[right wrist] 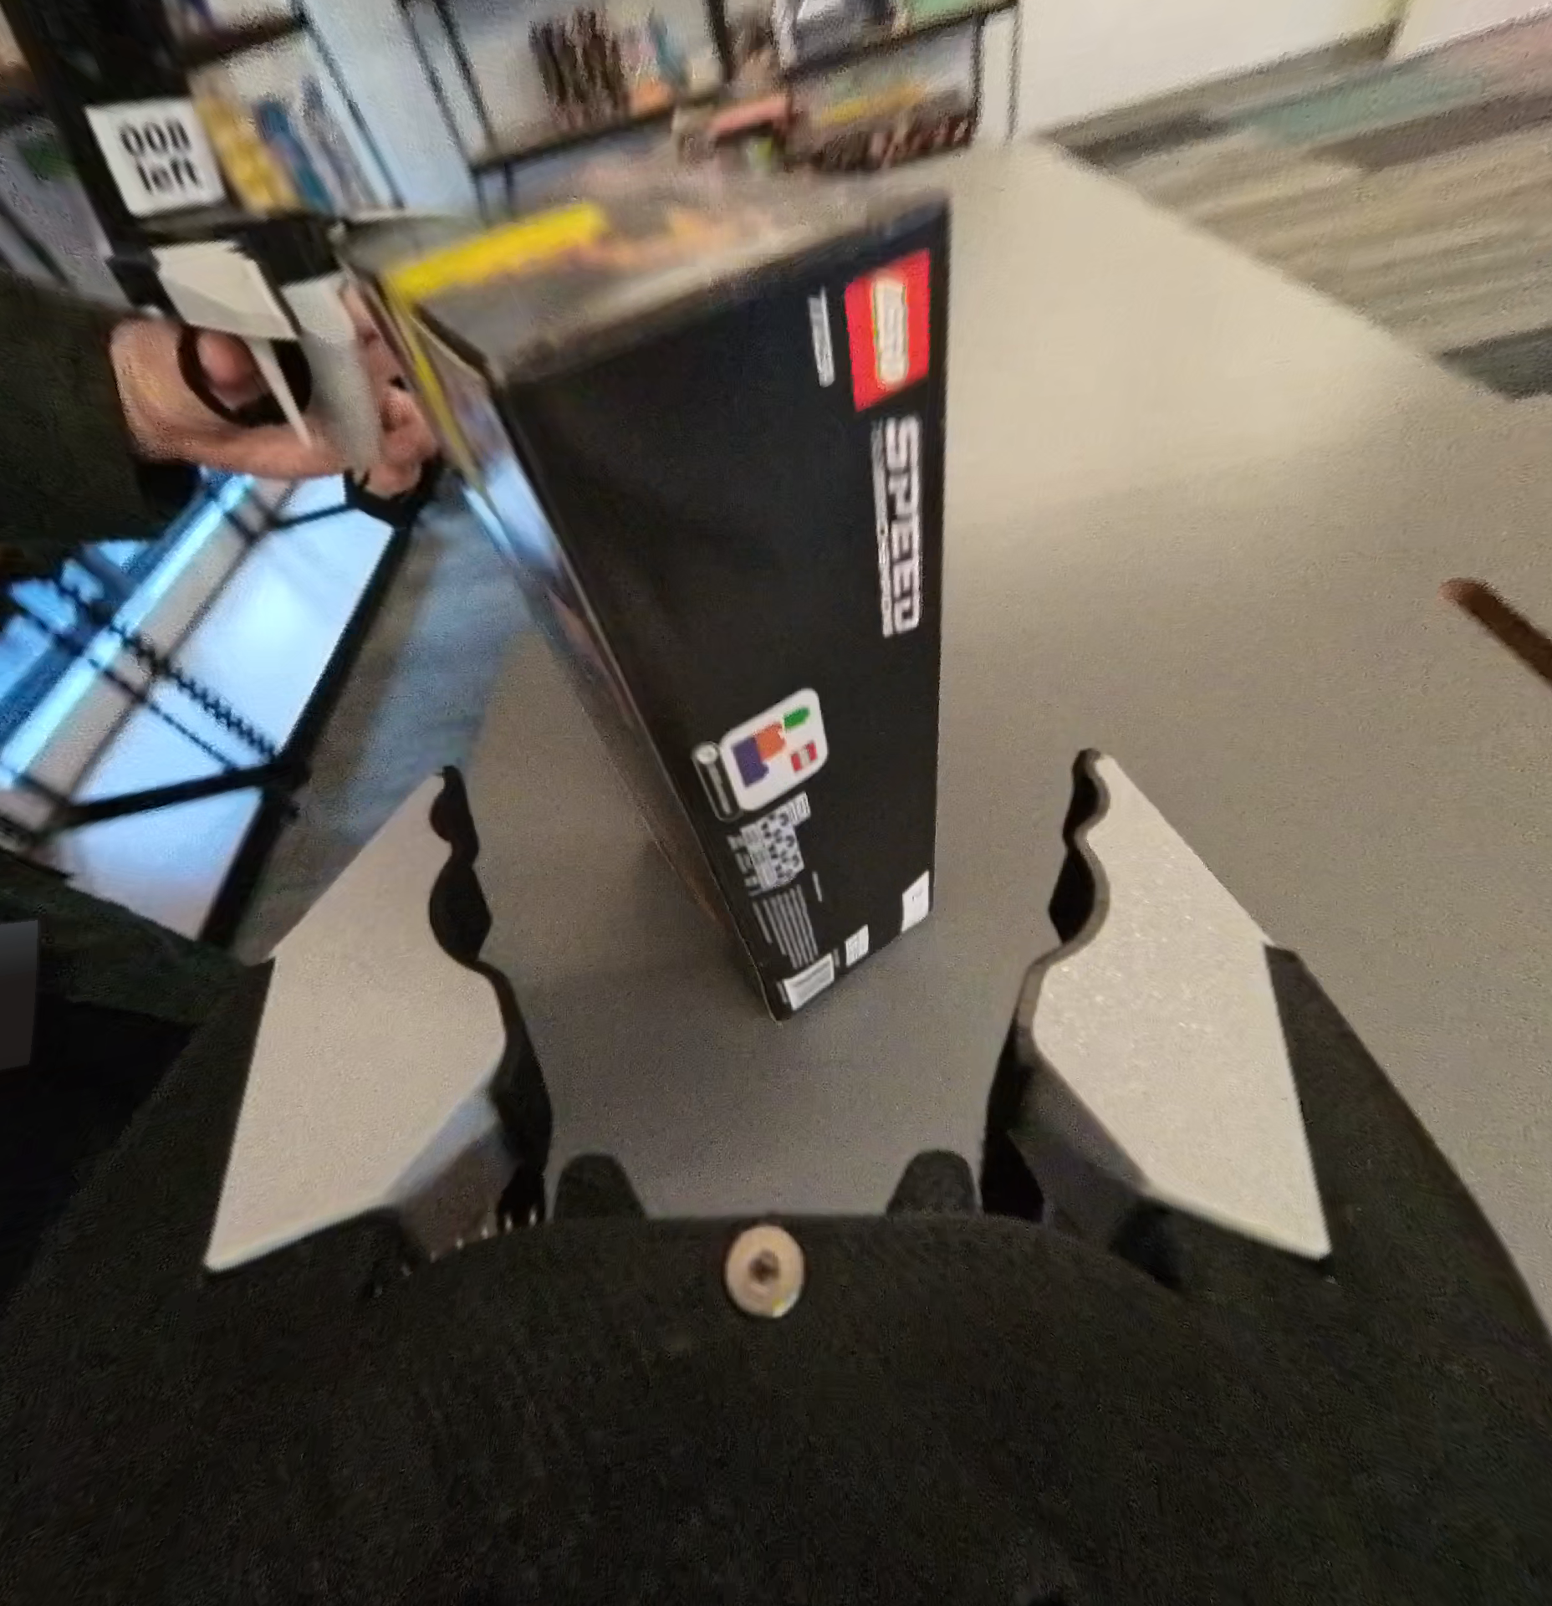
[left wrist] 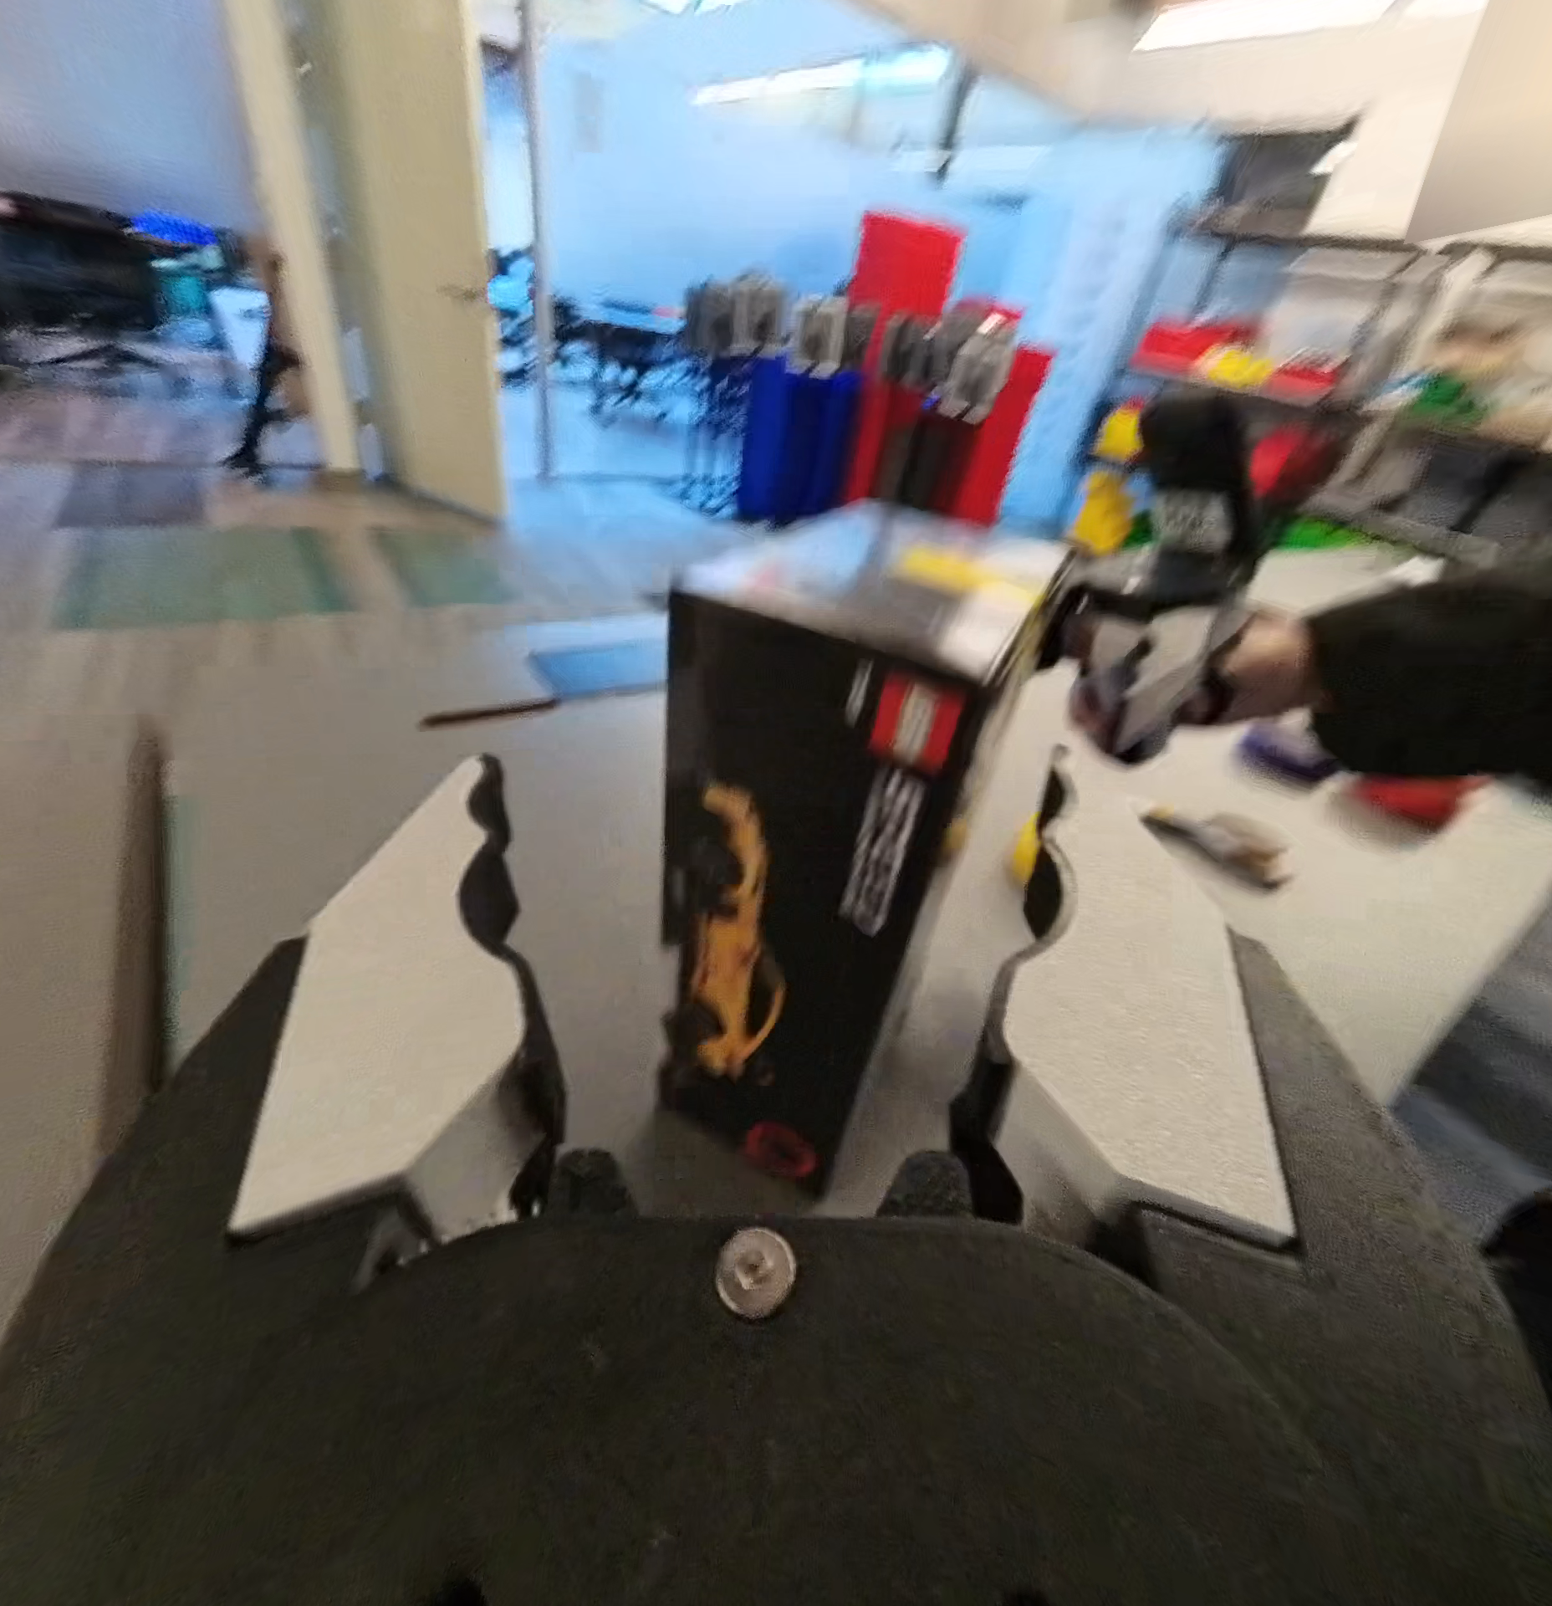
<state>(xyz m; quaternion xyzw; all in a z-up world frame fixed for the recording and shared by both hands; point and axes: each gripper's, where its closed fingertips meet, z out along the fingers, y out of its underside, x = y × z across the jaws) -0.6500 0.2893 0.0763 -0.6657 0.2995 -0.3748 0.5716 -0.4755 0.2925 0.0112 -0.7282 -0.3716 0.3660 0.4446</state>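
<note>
Left claw [left wrist: 772,765]: spread wide, nothing gripped. The tall black cardboard box with a red logo patch and a yellow car picture [left wrist: 799,826] stands upright on the flat grey tabletop [left wrist: 321,826], dead ahead. Its base sits between the two fingers, close to the palm. There is a clear gap on both sides, so no finger touches it.

Right claw [right wrist: 768,765]: same story, fully spread and empty. It faces the box's narrow printed side from the opposite end. The box's near bottom corner sits inside the finger span, slightly right of centre and touching neither finger.

Cross-checks:
- Left wrist view shows the other claw far right of centre, carried by a hand [left wrist: 1259,669] in a dark sleeve, up at the box's top corner. Contact there can't be told (heavy motion blur).
- Right wrist view shows the other claw at upper left, by the box's top edge. Touching or just beside: can't tell.

Around the claws:
- thin dark brown strip [right wrist: 1511,634] lying flat, well right of the right claw
- small yellow object [left wrist: 1024,847] just beyond the left claw's right fingertip
- blurred red and blue upright panels [left wrist: 799,434] far behind the box, off the tabletop
</note>
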